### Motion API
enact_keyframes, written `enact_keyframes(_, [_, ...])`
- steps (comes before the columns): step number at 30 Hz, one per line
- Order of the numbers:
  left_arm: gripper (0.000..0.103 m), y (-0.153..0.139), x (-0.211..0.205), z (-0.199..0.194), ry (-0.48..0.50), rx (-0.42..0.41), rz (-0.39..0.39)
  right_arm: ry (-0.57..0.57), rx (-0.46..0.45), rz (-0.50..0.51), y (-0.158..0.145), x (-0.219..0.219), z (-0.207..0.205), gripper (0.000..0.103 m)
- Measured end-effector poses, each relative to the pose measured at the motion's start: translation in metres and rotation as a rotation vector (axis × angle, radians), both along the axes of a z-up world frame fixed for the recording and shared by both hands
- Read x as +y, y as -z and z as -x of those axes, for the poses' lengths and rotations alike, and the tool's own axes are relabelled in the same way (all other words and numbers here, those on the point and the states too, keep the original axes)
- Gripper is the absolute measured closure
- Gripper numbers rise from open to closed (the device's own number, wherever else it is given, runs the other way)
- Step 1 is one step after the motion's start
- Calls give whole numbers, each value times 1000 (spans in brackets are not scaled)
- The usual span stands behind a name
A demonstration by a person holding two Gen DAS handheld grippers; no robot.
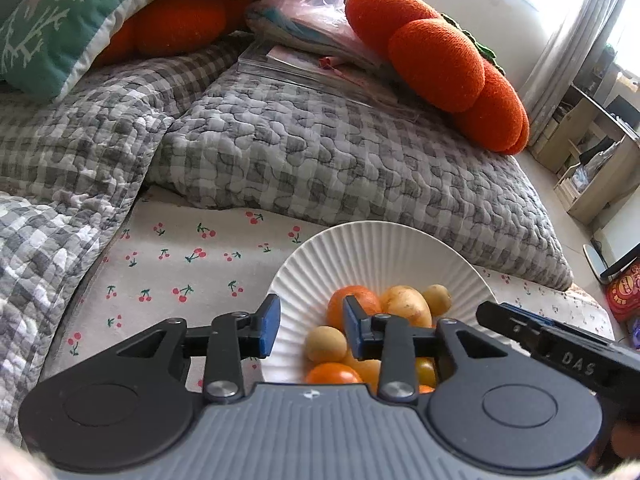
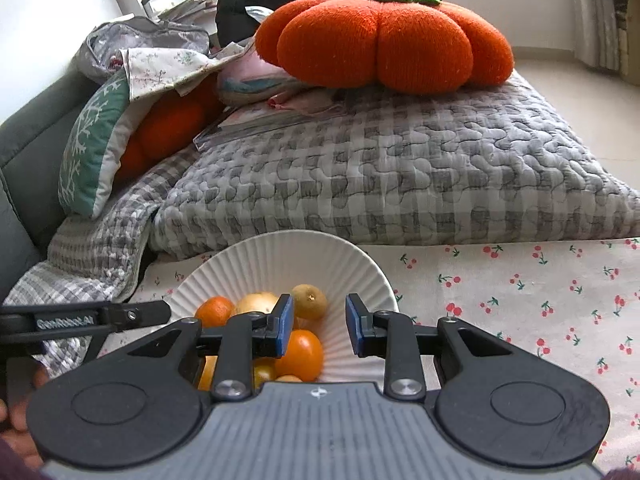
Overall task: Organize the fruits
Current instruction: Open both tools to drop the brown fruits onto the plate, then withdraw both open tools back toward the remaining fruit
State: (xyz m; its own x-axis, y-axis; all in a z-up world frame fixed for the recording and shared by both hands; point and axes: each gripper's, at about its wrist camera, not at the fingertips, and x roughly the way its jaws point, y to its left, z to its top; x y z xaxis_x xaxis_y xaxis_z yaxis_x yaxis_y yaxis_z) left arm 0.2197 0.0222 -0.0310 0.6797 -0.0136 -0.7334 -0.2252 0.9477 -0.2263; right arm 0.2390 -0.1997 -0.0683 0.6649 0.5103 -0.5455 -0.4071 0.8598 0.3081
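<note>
Out on the far left the grey checked quilt [image 1: 280, 148] is bunched up against the sofa, so the only flat ground you have is the cherry-print sheet [image 1: 192, 280] in front of it, and that's why the plate sits there

Your left gripper [image 1: 310, 330] hangs at the plate's left rim, jaws apart with nothing between the blue pads [image 1: 269, 330]; one pad is over the ribbed rim, the other over the fruit, so you're released, not grasping

The white plate [image 1: 320, 252] has the whole task piled on it: an orange [image 1: 352, 304] at the back left, a pale yellow fruit [image 1: 406, 306] beside it, a small brown one [image 1: 437, 299] at the back right, another small tan one [image 1: 326, 344] in front, and an orange tomato [image 1: 334, 374] nearest you. They lean on each other because the plate dishes inward, so my read is that pulling one could let its neighbours roll

Your right gripper [image 2: 319, 330] hovers at the plate's right side, jaws also parted and empty, the orange tomato just behind its left pad. It looks lined up for that one

Behind it all sits the pumpkin cushion [image 2: 384, 36] on the quilt, well clear of your work
</note>
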Motion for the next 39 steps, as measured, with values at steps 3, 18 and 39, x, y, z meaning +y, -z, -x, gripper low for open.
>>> enact_keyframes(3, [73, -2, -4, 7, 15, 6, -2, -10, -15, 23, -4, 4, 8, 76])
enact_keyframes(18, [73, -21, -24, 48, 85, 47, -31, -72, -66, 128, -30, 21, 72, 76])
enact_keyframes(39, [60, -11, -19, 115, 157, 123, -63, -86, -21, 203, -8, 3, 151, 37])
